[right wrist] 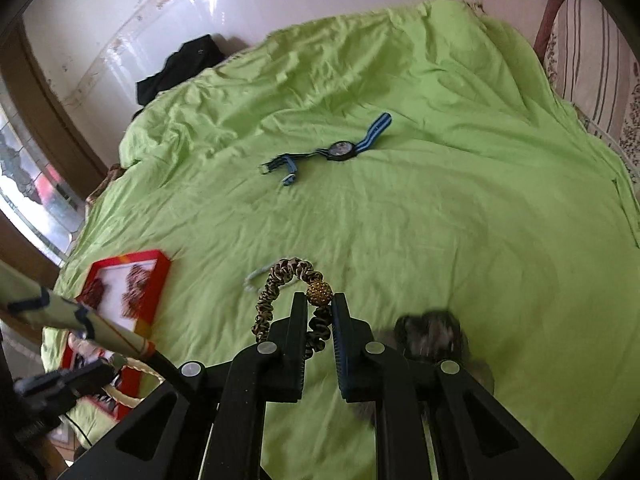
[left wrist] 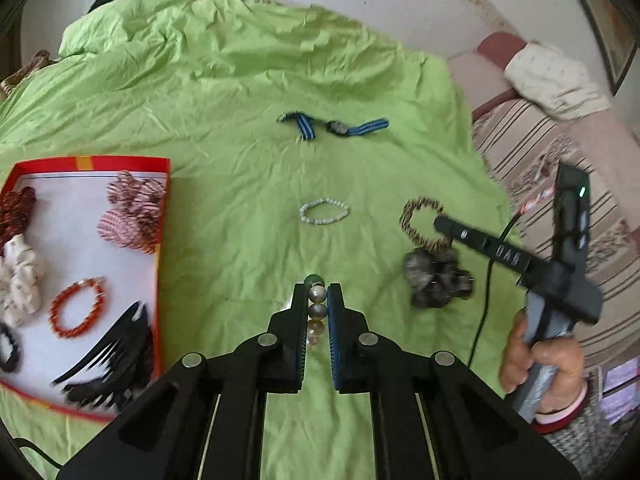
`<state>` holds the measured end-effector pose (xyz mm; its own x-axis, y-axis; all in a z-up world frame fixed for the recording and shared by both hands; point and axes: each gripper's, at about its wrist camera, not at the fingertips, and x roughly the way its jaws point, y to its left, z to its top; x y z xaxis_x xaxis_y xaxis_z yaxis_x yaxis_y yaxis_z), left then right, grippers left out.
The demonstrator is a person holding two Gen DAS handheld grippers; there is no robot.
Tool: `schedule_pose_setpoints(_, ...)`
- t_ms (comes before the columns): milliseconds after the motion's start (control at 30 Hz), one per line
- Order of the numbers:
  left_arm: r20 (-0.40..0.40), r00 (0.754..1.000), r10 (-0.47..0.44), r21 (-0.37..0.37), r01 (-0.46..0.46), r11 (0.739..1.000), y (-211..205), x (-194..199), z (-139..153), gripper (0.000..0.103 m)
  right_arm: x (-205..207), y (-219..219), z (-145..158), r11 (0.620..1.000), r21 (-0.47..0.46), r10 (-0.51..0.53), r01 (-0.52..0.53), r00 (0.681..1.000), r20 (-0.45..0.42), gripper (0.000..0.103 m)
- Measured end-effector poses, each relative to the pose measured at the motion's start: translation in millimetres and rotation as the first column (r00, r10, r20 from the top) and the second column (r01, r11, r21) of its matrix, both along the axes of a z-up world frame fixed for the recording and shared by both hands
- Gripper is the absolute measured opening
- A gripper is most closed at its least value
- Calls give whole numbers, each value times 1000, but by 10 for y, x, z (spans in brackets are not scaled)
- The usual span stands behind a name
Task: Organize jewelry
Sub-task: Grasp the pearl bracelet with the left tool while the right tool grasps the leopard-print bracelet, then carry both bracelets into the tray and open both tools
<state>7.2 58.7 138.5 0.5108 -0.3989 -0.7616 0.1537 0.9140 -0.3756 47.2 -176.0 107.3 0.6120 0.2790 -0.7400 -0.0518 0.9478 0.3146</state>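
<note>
Beyond both tools, watch (right wrist: 340,150), white bracelet (left wrist: 323,212)

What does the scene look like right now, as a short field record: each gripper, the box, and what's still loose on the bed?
left gripper: shut on bead bracelet
right gripper: shut on leopard-print scrunchie
red box: on the bed's left; holds scrunchies, orange bracelet, black comb
loose on green sheet: blue-strap watch, pale bead bracelet, grey scrunchie
</note>
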Motion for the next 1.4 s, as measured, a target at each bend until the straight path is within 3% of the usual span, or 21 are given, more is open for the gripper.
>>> schedule_pose_setpoints(133, 27, 999, 19, -15, -18, 1000, 270, -213, 282, 9, -241, 160, 133, 999, 10, 35, -35, 999, 17, 13)
schedule_pose_setpoints(300, 67, 996, 51, 76, -56, 996, 713, -339, 629, 9, -431, 516, 259, 994, 11, 105, -105, 994, 33, 13)
schedule_pose_setpoints(400, 77, 994, 81, 153, -92, 984, 964, -293, 718, 9, -469, 796, 290, 988, 23, 151, -152, 988, 29, 13)
schedule_pose_setpoints(500, 60, 991, 116, 172, -125, 977, 1252, -190, 717, 9, -464, 1022, 289, 982, 37, 184, -185, 983, 24, 13)
schedule_pose_setpoints(833, 8, 990, 140, 241, -138, 961, 1627, 393, 319, 9, -226, 2042, 175, 942, 47, 332, -332, 943, -5, 13)
schedule_pose_setpoints(1000, -43, 989, 144, 271, -127, 954, 1750, 803, -62, 9, -4, 2509, -38, 921, 48, 387, -385, 921, -40, 13)
schedule_pose_setpoints(1200, -109, 965, 239, 285, -201, 937, 2173, 1169, -517, 9, 257, 2876, -293, 906, 59, 423, -419, 902, -85, 13)
schedule_pose_setpoints(1400, -129, 949, 286, 255, -247, 935, 2454, 1277, -690, 9, 468, 3046, -482, 909, 49, 418, -415, 901, -119, 13)
